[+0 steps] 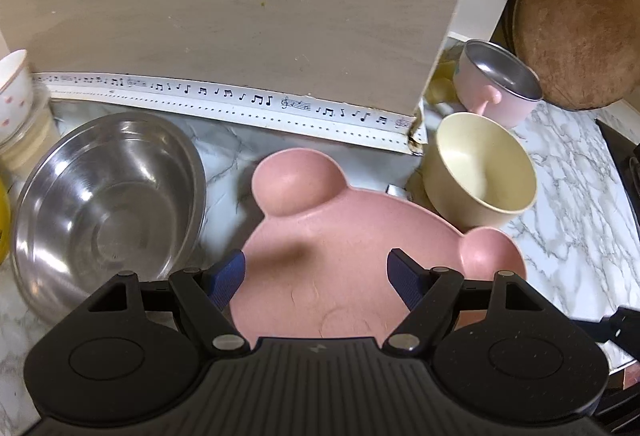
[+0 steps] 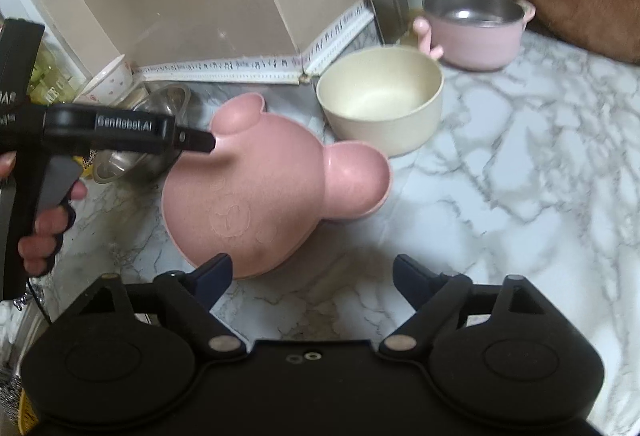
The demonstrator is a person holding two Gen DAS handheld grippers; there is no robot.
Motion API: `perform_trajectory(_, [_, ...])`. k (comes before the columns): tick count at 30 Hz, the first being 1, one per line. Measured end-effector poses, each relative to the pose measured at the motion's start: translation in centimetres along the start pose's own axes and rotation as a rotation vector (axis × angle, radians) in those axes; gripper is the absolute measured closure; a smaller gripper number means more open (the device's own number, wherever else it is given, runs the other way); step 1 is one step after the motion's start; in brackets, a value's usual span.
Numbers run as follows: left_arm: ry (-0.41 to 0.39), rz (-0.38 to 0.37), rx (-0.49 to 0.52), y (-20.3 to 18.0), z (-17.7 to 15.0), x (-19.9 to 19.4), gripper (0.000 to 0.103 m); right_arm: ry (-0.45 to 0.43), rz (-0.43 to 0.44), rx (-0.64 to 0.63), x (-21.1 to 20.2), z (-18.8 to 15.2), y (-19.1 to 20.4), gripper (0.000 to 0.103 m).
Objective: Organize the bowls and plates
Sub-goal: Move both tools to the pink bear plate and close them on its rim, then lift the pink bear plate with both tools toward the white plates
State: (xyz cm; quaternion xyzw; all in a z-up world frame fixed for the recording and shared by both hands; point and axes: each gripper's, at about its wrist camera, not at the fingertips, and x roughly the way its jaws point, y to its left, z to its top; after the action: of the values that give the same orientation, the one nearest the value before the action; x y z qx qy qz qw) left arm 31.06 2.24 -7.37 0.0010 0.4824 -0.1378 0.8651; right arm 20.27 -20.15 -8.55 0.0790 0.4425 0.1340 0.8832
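The left gripper (image 1: 316, 268) had its two blue fingers wide apart, with nothing pinched between them. It hung right over the pink bear plate (image 1: 352, 236), which lay flat on the marble counter (image 1: 568, 195). The view from the other gripper showed the tip of the left gripper at the plate's edge, close to one ear; whether it touched the plate could not be told. A hand (image 2: 44, 228) held its handle.

To the left of this gripper sat a shiny steel bowl (image 1: 108, 203). Ahead and to the right stood a cream bowl (image 1: 480, 171), just beside the plate's ear. Farther behind that was a pink pot (image 1: 496, 79) with a metal inside.

The right gripper (image 2: 312, 276) also had its fingers apart and held nothing. The pink plate lay just ahead of its left finger. The cream bowl was farther ahead, and the pink pot was behind it
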Motion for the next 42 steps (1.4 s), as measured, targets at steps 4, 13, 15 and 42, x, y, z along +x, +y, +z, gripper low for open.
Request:
perform_trajectory(4, [0.018,-0.01,-0.004,0.2,1.0,0.9,0.026,0.039,0.004,0.037,1.7,0.4,0.0,0.025])
perform_trajectory(13, [0.042,-0.005,-0.014,0.6,1.3,2.1,0.034,0.055,-0.023,0.198,4.3,1.1,-0.9,0.049])
perform_trajectory(15, [0.047,-0.004,-0.013,0.6,1.3,2.2,0.037,0.056,-0.022,0.197,4.5,1.3,-0.6,0.057])
perform_trajectory(42, [0.106,-0.045,-0.093,3.5,-0.5,3.6,0.072,0.079,0.056,0.175,4.1,2.2,-2.8,0.09])
